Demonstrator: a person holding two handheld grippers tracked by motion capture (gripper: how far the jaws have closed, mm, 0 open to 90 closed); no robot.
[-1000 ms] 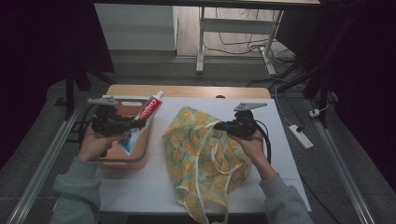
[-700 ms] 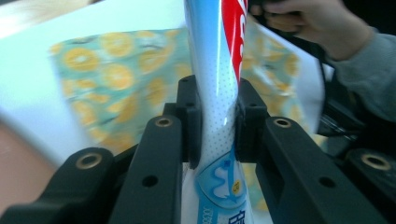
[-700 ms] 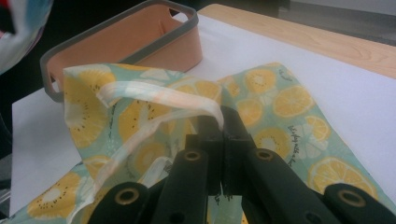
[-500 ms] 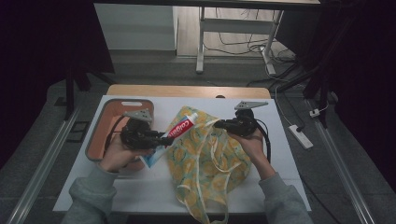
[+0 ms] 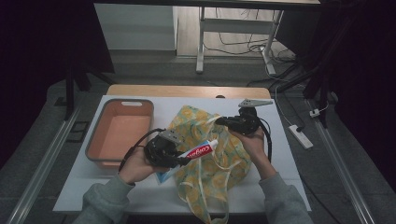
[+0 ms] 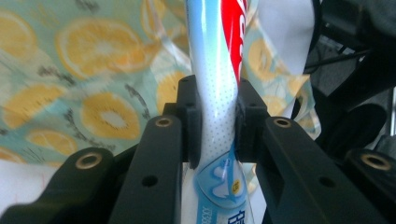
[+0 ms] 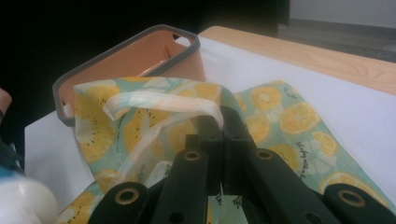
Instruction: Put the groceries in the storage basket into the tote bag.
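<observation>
Scene: a person at a white worktop (image 5: 116, 186) holds a gripper in each hand, seen from above.
Left gripper (image 5: 183, 159): at about 7 o'clock from the worktop's middle, in the person's left hand (image 5: 135, 167), pointing toward 3 o'clock.
Left jaws: closed on a toothpaste tube (image 5: 200, 150), pads pressing its lower body from both sides; the left gripper view shows the tube (image 6: 215, 93) running up between them.
Tube: white, blue and red, held off the worktop, its far end over the bag (image 5: 233, 149), cap toward 2 o'clock.
Bag: cloth with a lemon-slice print and pale handles, lying near the worktop's middle and reaching toward 6 o'clock, past the near edge.
Right gripper (image 5: 220, 121): at about 1 o'clock from the middle, in the right hand (image 5: 254, 142), pointing toward 9 o'clock.
Right jaws: pressed together on the bag's upper edge by a handle; in the right gripper view the cloth (image 7: 154, 112) is lifted and bunched at the tips.
Tub (image 5: 95, 147): orange with a grey rim, at 9 o'clock, just beside the bag.
Beyond the worktop: a wooden strip (image 5: 187, 90) at 12 o'clock.
</observation>
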